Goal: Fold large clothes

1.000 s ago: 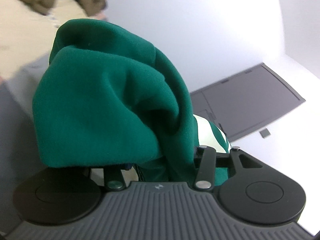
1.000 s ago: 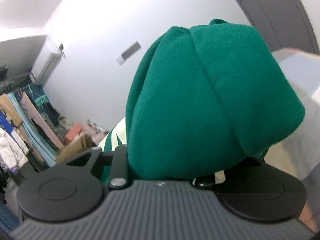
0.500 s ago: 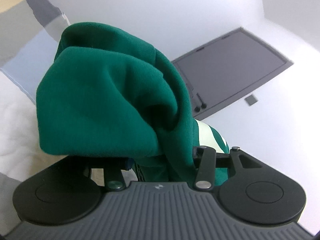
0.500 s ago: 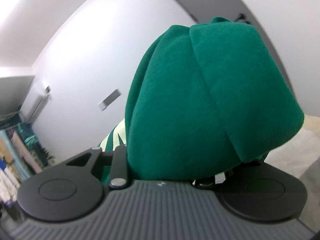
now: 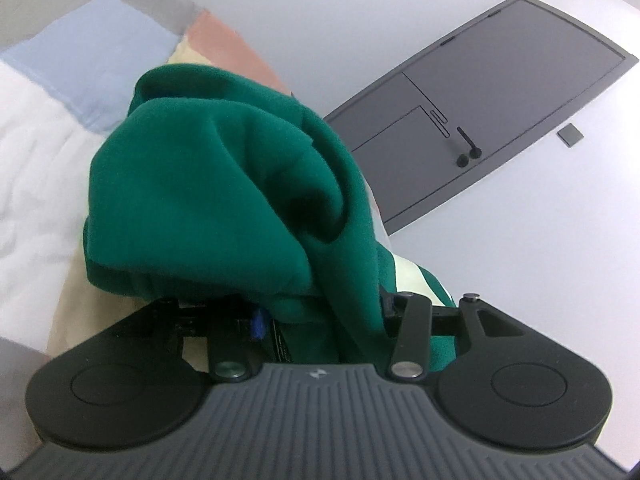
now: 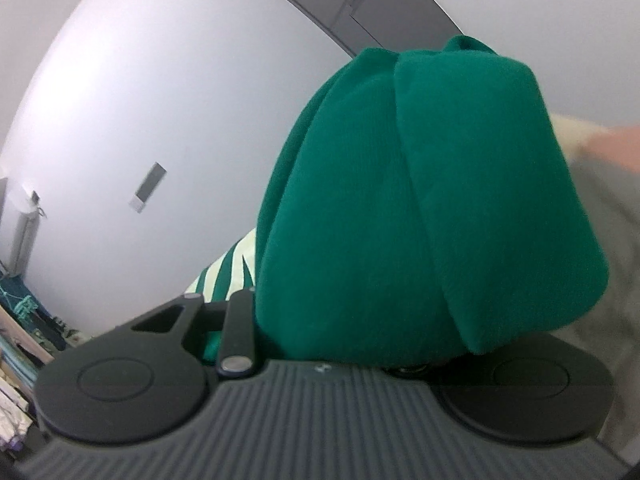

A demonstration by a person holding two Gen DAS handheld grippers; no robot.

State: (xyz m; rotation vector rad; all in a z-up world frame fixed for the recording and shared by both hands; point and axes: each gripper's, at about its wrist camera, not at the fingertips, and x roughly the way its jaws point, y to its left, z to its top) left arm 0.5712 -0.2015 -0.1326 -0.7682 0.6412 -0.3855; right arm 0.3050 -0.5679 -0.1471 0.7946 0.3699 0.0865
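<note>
A large dark green garment with pale green stripes hangs bunched over both grippers. In the left wrist view the green garment [image 5: 216, 200] drapes over my left gripper [image 5: 316, 312], which is shut on it; the fingertips are hidden under the cloth. In the right wrist view the same garment [image 6: 420, 208] covers my right gripper [image 6: 340, 344], which is shut on it, fingertips hidden too. The striped part [image 6: 228, 276] shows at the lower left of the fabric.
A patchwork quilt [image 5: 80, 60] in white, blue, grey and pink lies to the left in the left wrist view. A grey door [image 5: 480, 120] and white wall are behind. Hanging clothes [image 6: 16, 320] show at the far left of the right wrist view.
Both grippers have swung with the garment still held: the left view has turned toward the quilt and door, the right view has tilted up toward the wall and door. The grip is unchanged.
</note>
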